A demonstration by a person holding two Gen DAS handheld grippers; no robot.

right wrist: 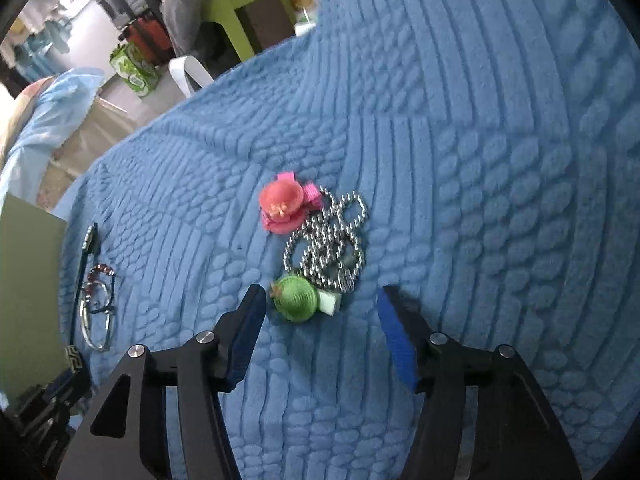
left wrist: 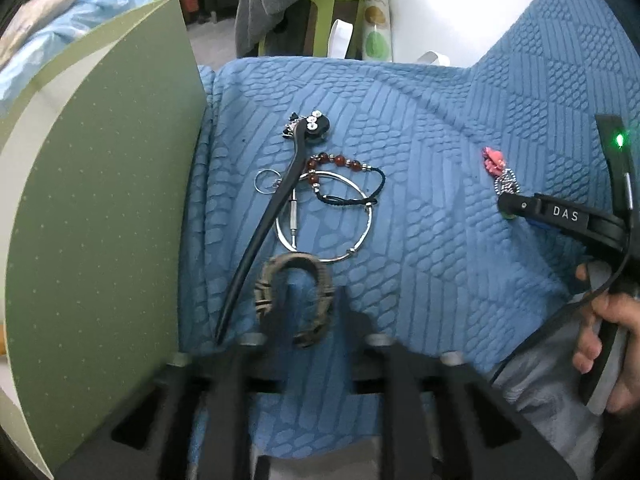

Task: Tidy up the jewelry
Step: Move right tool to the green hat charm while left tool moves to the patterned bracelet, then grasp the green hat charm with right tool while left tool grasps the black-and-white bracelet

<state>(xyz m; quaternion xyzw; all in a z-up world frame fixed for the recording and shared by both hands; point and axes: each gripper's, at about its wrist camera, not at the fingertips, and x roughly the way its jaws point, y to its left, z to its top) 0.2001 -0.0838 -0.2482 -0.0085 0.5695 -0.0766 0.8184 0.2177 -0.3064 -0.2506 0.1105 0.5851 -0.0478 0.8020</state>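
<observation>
While both grippers are pointing down at the blue blanket (right wrist: 460,140), their fingers are standing apart and holding nothing. The right gripper (right wrist: 320,300) is hanging over a green hair clip (right wrist: 298,298), just beside a silver bead chain (right wrist: 326,240) and a pink hair clip (right wrist: 282,208). The left gripper (left wrist: 312,300) is straddling a brown patterned bangle (left wrist: 296,300) — near a black hair stick (left wrist: 264,220), a silver bangle (left wrist: 326,216) and a red bead bracelet (left wrist: 344,172).

black right gripper (right wrist: 322,304) with blue-padded jaws, silver screws, "das" label
</observation>
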